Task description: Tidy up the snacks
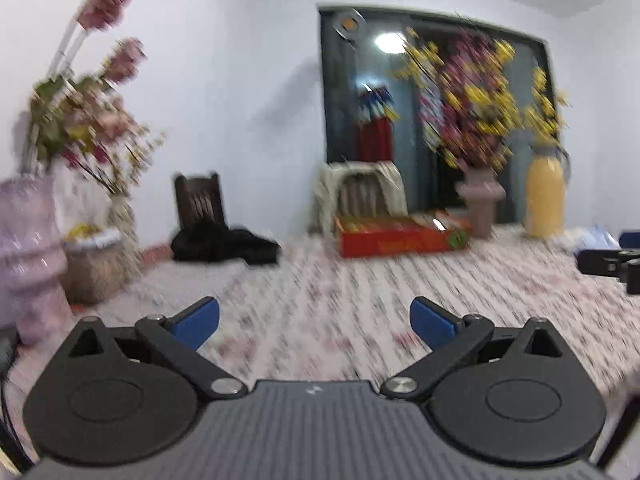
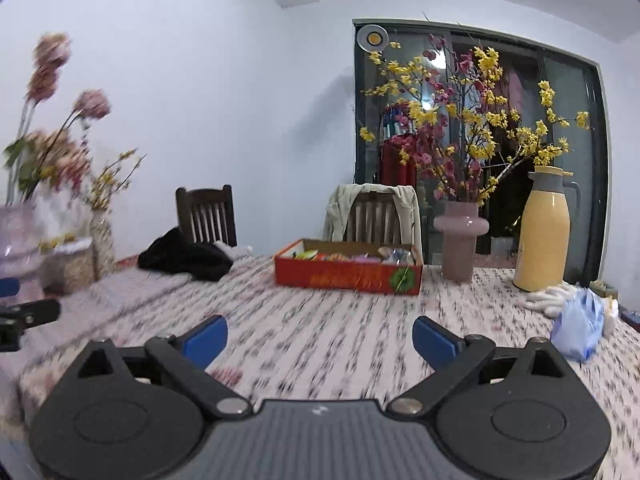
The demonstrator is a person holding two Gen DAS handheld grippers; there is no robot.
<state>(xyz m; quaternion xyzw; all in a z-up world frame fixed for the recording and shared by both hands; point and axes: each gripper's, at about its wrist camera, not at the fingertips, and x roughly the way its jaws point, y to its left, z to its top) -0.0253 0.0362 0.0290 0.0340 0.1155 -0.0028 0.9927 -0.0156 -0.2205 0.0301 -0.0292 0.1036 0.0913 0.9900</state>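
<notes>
Right wrist view: red snack box [image 2: 348,276] lies well beyond spread fingers [image 2: 208,338].

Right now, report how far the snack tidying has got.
Done: some snacks already lie in the red box at the far side of the table. In hand: nothing; the left gripper and right gripper are both open and empty, above bare tablecloth. Left: a blue bag lies loose by the yellow flask; whether it holds snacks I cannot tell.

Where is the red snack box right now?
In the right wrist view, the red snack box sits across the table, just left of the pink vase.
</notes>
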